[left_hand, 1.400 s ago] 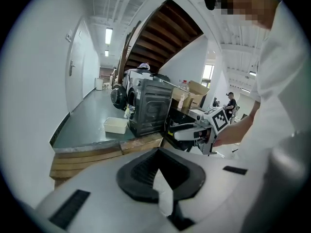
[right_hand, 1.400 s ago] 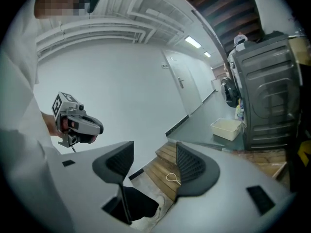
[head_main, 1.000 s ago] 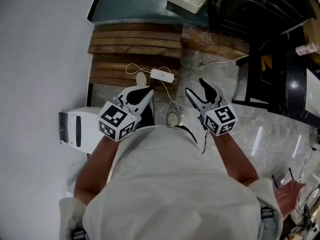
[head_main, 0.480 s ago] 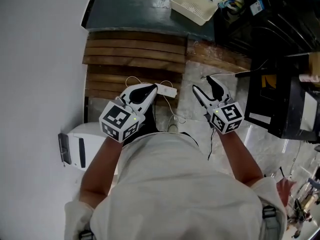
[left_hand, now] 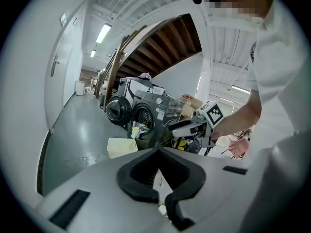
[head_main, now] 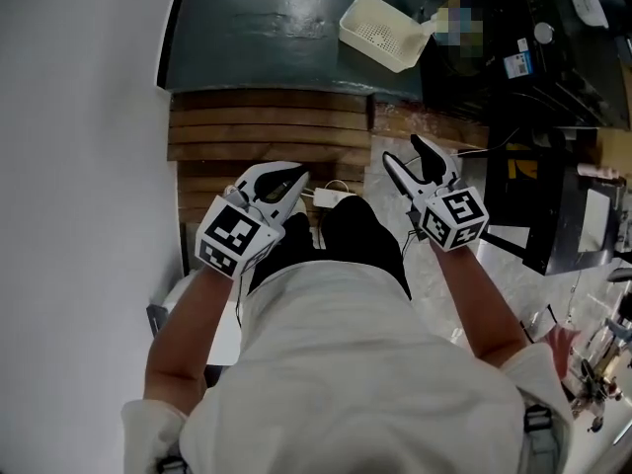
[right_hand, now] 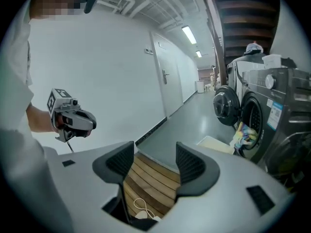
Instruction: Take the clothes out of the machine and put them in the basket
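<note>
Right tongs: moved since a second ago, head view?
Yes. The right tongs moved forward: their tips were level with the white corded box on the floor, now they are past it, nearer the basket.

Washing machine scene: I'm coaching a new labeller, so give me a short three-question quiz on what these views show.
1. True or false: the door of the machine stands open.
2. The colourful clothes are: A, in the basket; B, at the mouth of the machine's drum; C, between a gripper's jaws.
3. Which gripper's jaws stand apart with nothing between them?

Key: 1 true. 2 B. 3 the right gripper.
</note>
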